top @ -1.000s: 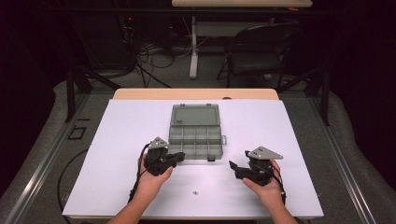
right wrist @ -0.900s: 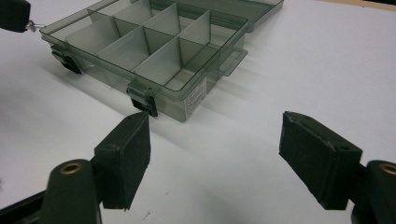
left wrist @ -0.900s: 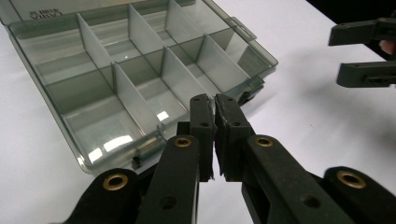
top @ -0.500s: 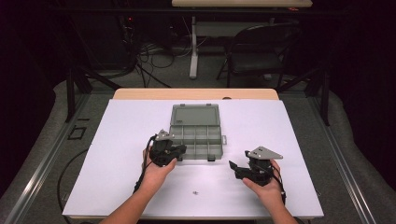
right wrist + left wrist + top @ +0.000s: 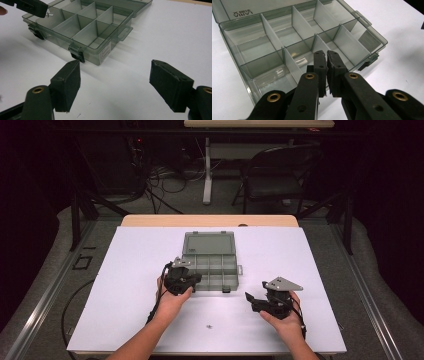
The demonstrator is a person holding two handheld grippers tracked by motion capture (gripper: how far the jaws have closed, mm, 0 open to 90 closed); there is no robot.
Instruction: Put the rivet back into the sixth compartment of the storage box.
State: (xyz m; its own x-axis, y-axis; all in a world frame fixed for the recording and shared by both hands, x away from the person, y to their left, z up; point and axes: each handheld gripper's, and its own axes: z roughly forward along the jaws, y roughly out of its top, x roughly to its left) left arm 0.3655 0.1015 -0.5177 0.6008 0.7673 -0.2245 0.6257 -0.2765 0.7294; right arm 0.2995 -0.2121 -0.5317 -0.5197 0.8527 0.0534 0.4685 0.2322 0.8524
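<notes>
On a white table (image 5: 125, 285), the left gripper (image 5: 326, 56) pinches a small screw (image 5: 49, 15) in nearly closed jaws above the open compartment box (image 5: 212, 265); the right gripper (image 5: 115, 80) rests nearby, jaws wide and empty.

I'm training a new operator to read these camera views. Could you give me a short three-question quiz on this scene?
1. True or false: the right gripper has its jaws wide open.
2. The lid of the compartment box is: A) shut over the compartments; B) open, lying behind the box; C) standing on the floor.
3. What does the left gripper pinch above the box?

Key: 1 true. 2 B. 3 a small screw, seen at its jaw tips in the right gripper view.
</notes>
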